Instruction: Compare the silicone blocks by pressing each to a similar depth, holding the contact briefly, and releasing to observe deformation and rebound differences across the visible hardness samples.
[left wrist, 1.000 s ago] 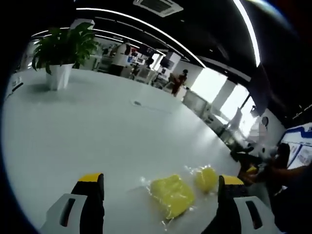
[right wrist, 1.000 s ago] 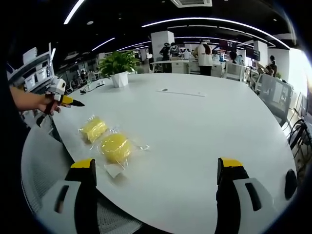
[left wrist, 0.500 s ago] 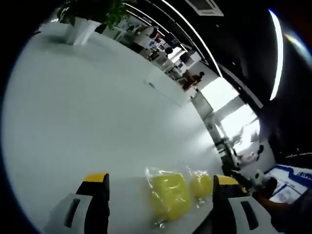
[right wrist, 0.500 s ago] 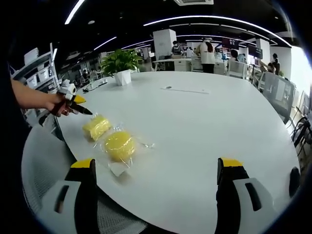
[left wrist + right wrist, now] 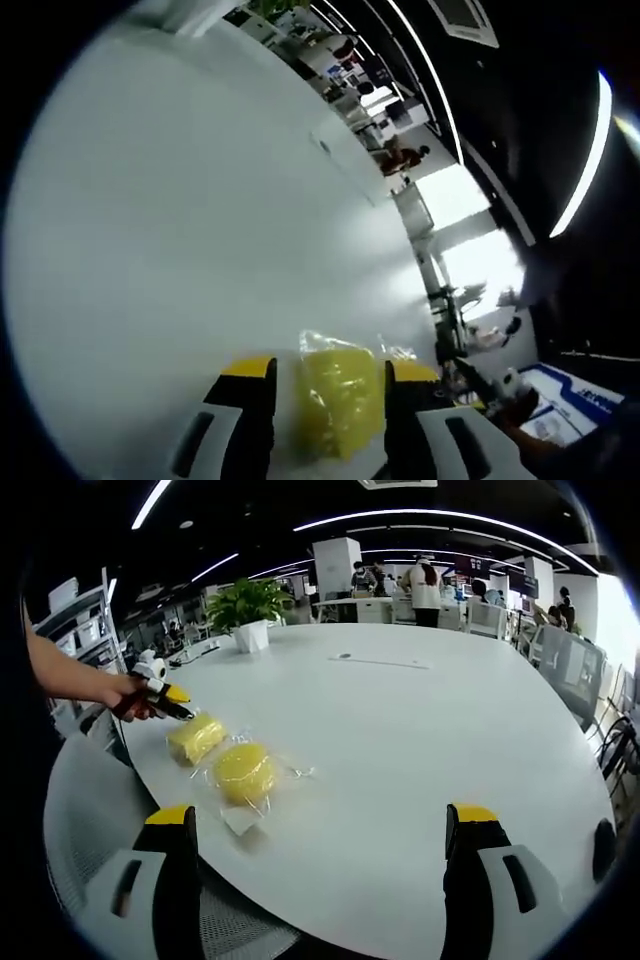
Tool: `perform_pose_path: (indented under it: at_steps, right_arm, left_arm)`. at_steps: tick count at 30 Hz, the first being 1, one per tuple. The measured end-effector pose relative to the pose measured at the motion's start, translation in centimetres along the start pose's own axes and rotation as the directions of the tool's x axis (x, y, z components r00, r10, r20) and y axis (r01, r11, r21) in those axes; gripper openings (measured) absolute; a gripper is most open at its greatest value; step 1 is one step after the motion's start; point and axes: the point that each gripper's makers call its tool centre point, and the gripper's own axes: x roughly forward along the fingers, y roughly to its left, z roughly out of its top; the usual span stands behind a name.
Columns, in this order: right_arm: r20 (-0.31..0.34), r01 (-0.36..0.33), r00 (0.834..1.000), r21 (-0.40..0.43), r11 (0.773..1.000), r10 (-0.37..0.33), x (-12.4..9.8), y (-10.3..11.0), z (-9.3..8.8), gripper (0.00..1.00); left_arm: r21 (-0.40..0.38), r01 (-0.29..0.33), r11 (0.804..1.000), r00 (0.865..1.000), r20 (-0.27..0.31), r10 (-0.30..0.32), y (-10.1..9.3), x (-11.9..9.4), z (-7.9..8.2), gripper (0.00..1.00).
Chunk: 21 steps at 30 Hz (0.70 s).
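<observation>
Two yellow silicone blocks in clear wrap lie near the edge of a white table [image 5: 430, 740]. In the right gripper view the squarish block [image 5: 196, 738] is the farther one and the round block [image 5: 243, 772] the nearer. A hand holds my left gripper [image 5: 162, 693] against the squarish block's far end. In the left gripper view that squarish block [image 5: 335, 400] sits between the yellow-tipped jaws of my left gripper [image 5: 330, 372], which press its two sides. My right gripper [image 5: 325, 825] stands wide open above the table edge, the round block just ahead of its left jaw.
A potted plant [image 5: 247, 605] stands at the table's far side, with a thin cable [image 5: 380, 664] lying near it. A grey mesh chair [image 5: 85, 820] sits under the edge by the blocks. People and desks fill the background.
My left gripper has dropped toward the table and its jaws have closed from wide open onto the squarish block. The right gripper has held still and open.
</observation>
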Motion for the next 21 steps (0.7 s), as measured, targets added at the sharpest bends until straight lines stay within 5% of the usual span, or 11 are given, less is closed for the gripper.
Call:
perform_pose_path:
  at_steps: [9,21]
  right_arm:
    - [-0.006,-0.002,1.000,0.000,1.000,0.002,-0.2,-0.2,-0.1,0.97]
    - [-0.005,0.000,1.000,0.001,1.000,0.000,-0.8,-0.2,-0.3,0.97]
  left_arm:
    - [-0.068,-0.019,0.998,1.000,0.003,0.019,1.3,0.7,-0.1,0.19]
    - [-0.080,-0.020,0.997,1.000,-0.009,0.019,1.1,1.4,-0.3,0.07]
